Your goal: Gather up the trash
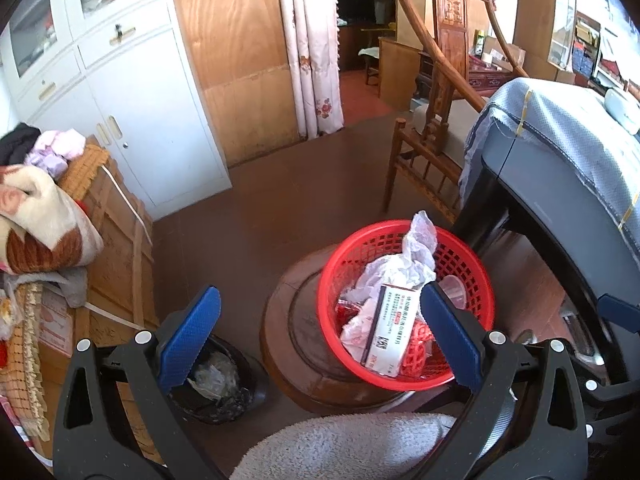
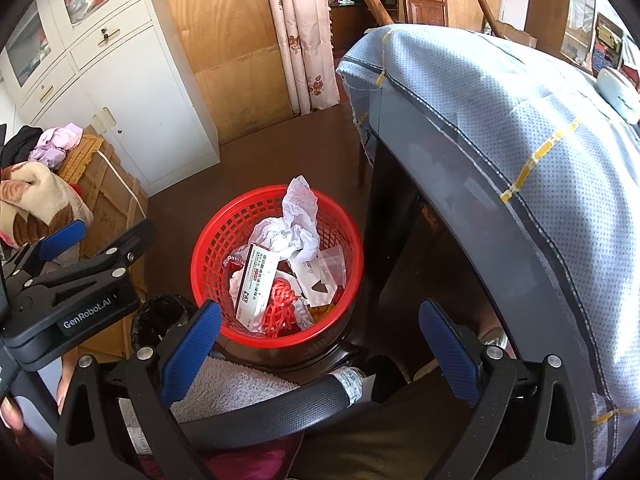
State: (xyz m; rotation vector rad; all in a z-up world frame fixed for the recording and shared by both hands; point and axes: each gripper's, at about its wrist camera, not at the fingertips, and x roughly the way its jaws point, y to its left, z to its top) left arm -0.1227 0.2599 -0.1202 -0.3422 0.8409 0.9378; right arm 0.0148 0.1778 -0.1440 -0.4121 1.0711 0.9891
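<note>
On round stool (image 1: pixel 304 344), red basket (image 1: pixel 472 276) holding crumpled paper (image 1: pixel 404 264), medicine box (image 1: pixel 390 328), both grippers released, empty.

Table (image 2: pixel 500 128) crowds red basket (image 2: pixel 224 240); its top open

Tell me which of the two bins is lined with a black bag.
The small dark bin on the floor, left of the red basket. The basket is unlined mesh standing on a round wooden stool.
</note>
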